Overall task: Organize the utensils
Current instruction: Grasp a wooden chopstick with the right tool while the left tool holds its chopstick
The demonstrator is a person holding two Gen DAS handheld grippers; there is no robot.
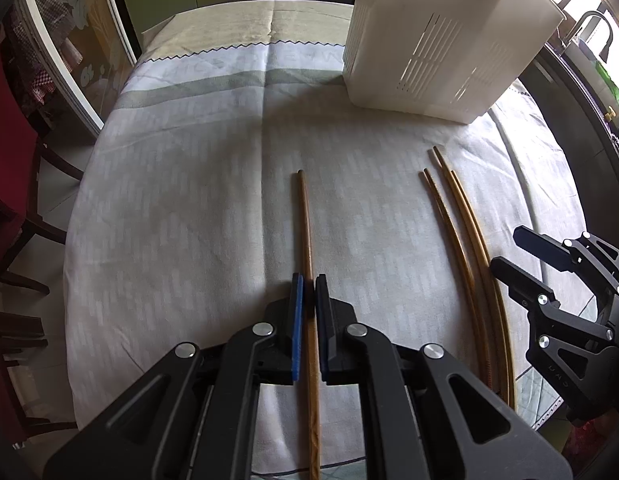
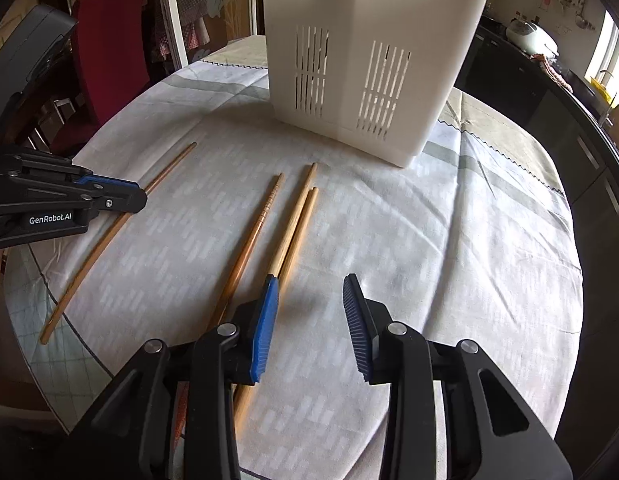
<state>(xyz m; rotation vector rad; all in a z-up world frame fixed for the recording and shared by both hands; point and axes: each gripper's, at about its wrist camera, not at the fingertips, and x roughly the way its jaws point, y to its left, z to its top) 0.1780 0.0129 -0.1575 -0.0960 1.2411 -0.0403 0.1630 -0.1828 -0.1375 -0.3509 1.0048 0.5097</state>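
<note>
Left gripper [image 1: 309, 284]: your fingers are pinched on a single chopstick [image 1: 305, 216], whose free end runs out ahead of the tips along the tablecloth [image 1: 189, 200].
Right gripper [image 2: 311, 284]: your fingers stand apart with nothing between the pads.
Loose chopsticks [image 2: 297, 208]: three lie on the cloth just outside your right gripper's left finger [image 2: 265, 328], passing under it.
Utensil holder [image 2: 365, 60]: white, slotted, upright well ahead of both fingertips, with stick ends showing above its rim.

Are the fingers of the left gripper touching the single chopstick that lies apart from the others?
Touching. In the left wrist view the left gripper has both fingers pressed against the single chopstick, with no gap showing.
</note>
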